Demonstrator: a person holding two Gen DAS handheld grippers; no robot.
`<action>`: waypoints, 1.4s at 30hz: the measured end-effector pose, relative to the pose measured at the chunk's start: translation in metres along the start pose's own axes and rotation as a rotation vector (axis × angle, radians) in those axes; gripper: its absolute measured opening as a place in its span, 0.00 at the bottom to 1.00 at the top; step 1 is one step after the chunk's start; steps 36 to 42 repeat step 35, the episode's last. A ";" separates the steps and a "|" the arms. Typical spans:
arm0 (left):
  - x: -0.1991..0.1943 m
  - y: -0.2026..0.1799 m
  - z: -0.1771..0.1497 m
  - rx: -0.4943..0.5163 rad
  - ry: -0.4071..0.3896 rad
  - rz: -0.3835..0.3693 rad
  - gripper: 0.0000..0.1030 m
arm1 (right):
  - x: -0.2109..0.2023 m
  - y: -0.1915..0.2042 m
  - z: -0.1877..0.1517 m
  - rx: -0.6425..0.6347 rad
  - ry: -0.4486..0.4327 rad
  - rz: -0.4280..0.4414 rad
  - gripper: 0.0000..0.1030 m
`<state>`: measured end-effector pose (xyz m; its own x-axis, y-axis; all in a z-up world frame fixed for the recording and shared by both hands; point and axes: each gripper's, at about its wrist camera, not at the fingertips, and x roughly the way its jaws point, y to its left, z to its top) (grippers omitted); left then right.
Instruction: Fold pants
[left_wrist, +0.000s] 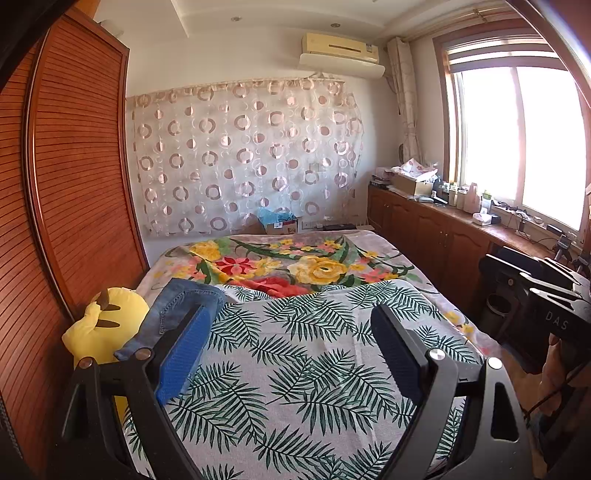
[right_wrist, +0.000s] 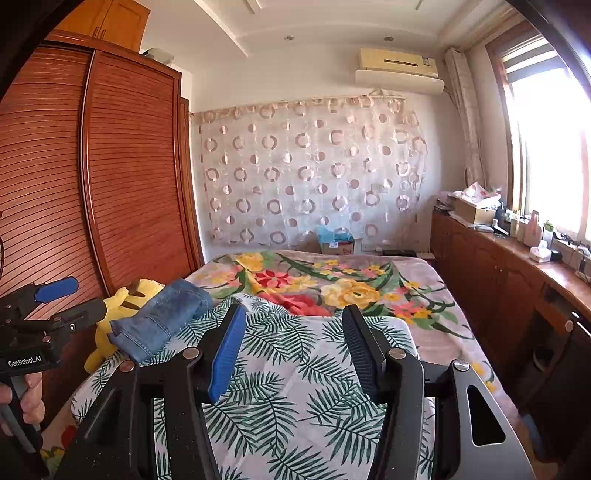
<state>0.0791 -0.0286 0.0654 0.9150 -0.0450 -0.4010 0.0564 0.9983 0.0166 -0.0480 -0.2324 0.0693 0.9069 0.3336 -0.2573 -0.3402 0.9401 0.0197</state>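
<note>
We see the jeans (right_wrist: 162, 317) folded at the bed's (right_wrist: 424, 343) left edge beside a yellow toy (right_wrist: 122, 299). Our left claw (left_wrist: 291, 343), wide and empty, hovers nearer; our right claw (right_wrist: 295, 347) is half-open, empty.

A yellow plush toy (right_wrist: 122, 306) lies beside the leaf-print sheet (right_wrist: 295, 387) — against the wooden wardrobe (right_wrist: 110, 166).

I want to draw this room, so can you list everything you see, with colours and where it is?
jeans: one, blue, folded, bed's left edge
plush toy: one, yellow, beside the jeans by the wardrobe
leaf cloth: one, white and green, near end of bed
flower blanket: one, many colours, far end of bed
wardrobe: one, reddish brown, left
air conditioner: one, cream, high on wall
left gripper: open, empty
right gripper: open, empty
</note>
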 end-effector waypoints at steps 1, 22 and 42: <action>0.000 0.000 0.000 -0.001 0.000 -0.001 0.87 | 0.000 0.000 0.000 -0.001 0.001 0.000 0.55; 0.000 0.000 -0.001 0.001 -0.002 0.000 0.87 | -0.001 0.006 -0.004 0.002 0.000 -0.008 0.55; -0.001 0.000 -0.002 0.000 -0.002 -0.002 0.87 | 0.000 0.007 -0.005 0.007 -0.001 -0.009 0.55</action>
